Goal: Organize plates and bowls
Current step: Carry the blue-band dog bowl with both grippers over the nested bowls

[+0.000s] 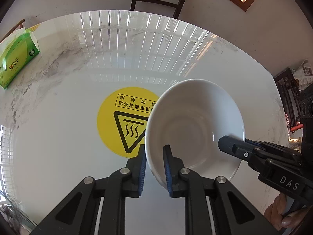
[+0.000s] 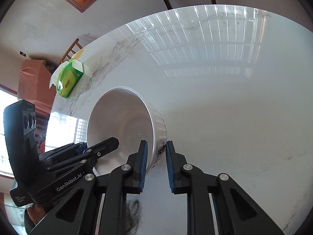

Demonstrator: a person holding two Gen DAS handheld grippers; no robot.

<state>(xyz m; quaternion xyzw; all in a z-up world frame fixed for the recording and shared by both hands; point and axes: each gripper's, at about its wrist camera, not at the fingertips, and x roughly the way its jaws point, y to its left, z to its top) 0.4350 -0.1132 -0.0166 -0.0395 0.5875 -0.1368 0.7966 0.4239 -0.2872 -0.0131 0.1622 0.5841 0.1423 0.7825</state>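
White bowl (image 1: 195, 129) fills the lower right of the left wrist view, tilted so its hollow faces the camera, above the glossy marbled table (image 1: 58, 137) and partly covering a round yellow warning sticker (image 1: 119, 121) at frame centre. The left gripper (image 1: 154, 156) has its jaws clamped on the bowl's near rim, one blue pad outside the wall and one inside. The right gripper (image 1: 232, 146) enters from the right edge and reaches over the opposite rim. In the right wrist view the same bowl (image 2: 125, 125) sits at centre left, its ribbed outer wall turned right, with the right gripper (image 2: 156, 152) straddling the rim, jaws closed onto the wall. The left gripper (image 2: 105, 145) comes in from the lower left. A green tissue box (image 1: 15, 58) lies at the table's left edge.
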